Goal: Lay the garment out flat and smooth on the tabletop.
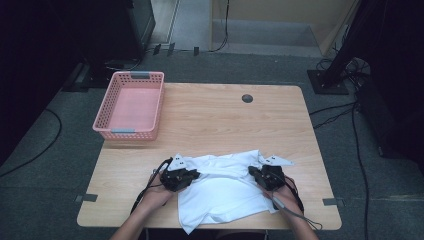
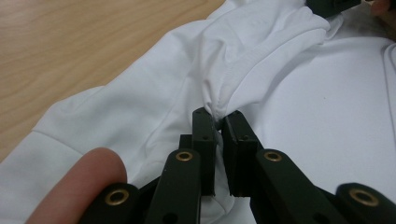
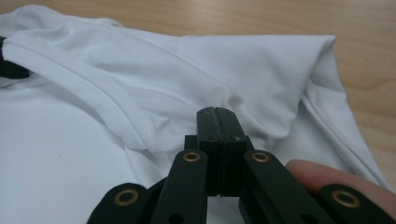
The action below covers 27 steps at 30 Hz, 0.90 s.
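White shirt [image 1: 222, 192] pinched in both grippers' jaws, seemingly.

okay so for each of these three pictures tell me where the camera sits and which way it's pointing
High view: above the person's side, looking forward and down on the table, pink basket and white shirt; forearms and both hand-held grippers show.
Left gripper view: rides the left hand-held gripper, looking along its jaws pinching a shirt fold; a fingertip shows.
Right gripper view: rides the right hand-held gripper, looking along its shut jaws at the shirt; a fingertip shows.
Shared: all show the shirt and table.
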Available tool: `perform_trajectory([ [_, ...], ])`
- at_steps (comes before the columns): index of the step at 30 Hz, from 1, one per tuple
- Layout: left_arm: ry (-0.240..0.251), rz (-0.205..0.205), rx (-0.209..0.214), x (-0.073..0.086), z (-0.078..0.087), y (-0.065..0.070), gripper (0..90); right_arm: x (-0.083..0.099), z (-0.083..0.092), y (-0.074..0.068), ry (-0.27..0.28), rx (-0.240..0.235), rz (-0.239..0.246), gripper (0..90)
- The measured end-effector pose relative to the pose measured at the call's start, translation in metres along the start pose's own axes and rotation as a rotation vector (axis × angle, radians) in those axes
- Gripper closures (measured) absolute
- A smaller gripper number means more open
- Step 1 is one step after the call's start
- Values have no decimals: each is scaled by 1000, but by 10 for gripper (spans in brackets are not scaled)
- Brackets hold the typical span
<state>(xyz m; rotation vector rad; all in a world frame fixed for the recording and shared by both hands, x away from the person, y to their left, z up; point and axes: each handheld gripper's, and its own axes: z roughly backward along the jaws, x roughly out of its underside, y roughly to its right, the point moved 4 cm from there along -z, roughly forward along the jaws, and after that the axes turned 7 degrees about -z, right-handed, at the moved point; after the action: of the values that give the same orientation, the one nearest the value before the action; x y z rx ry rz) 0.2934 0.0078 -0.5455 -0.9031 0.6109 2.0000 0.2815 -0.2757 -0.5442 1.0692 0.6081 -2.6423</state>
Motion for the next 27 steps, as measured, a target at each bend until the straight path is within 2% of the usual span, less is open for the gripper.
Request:
perform_trajectory([
  [2, -6, -35, 2, -1, 4, 6, 862, 3, 9, -4, -20, -23, 14, 900],
  [4, 19, -71, -53, -10, 14, 3, 862, -2, 19, -6, -4, -54, 23, 900],
  [6, 56, -58, -80, -25, 21, -7, 865, -18, 27, -8, 33, -81, 22, 900],
  [8, 69, -43, -105, -46, 21, -22, 867, -43, 30, -11, 73, -90, 35, 900],
  [9, 64, -28, -124, -58, 18, -31, 867, -58, 29, -12, 93, -94, 38, 900],
  [10, 52, 3, -164, -71, 12, -44, 867, -76, 26, -13, 117, -86, 33, 900],
  [11, 42, 54, -225, -84, 5, -60, 864, -95, 21, -12, 137, -67, 10, 900],
  [12, 43, 129, -287, -95, -2, -77, 838, -113, 12, -8, 152, -25, -9, 900],
  [13, 38, 206, -349, -104, -10, -95, 732, -129, 0, 0, 167, 29, -56, 900],
  [14, 38, 206, -349, -104, -10, -95, 590, -142, -11, 9, 178, 59, -160, 831],
  [15, 3, 293, -445, -114, -20, -122, 458, -151, -21, 19, 187, 64, -277, 749],
  [16, -5, 334, -466, -117, -22, -130, 364, -157, -27, 27, 208, 69, -369, 659],
  [17, 5, 365, -461, -118, -22, -135, 323, -159, -31, 32, 234, 74, -426, 614],
  [18, 29, 379, -447, -119, -20, -136, 299, -160, -32, 34, 244, 84, -441, 613],
  [20, 39, 348, -437, -118, -17, -134, 287, -156, -31, 33, 239, 112, -393, 613],
  [22, 32, 302, -422, -114, -17, -128, 284, -147, -31, 26, 226, 97, -320, 625],
  [25, 11, 271, -397, -103, -21, -117, 285, -131, -37, 13, 165, 101, -211, 649],
  [27, -15, 249, -387, -95, -27, -110, 286, -121, -41, 5, 123, 77, -176, 670],
])
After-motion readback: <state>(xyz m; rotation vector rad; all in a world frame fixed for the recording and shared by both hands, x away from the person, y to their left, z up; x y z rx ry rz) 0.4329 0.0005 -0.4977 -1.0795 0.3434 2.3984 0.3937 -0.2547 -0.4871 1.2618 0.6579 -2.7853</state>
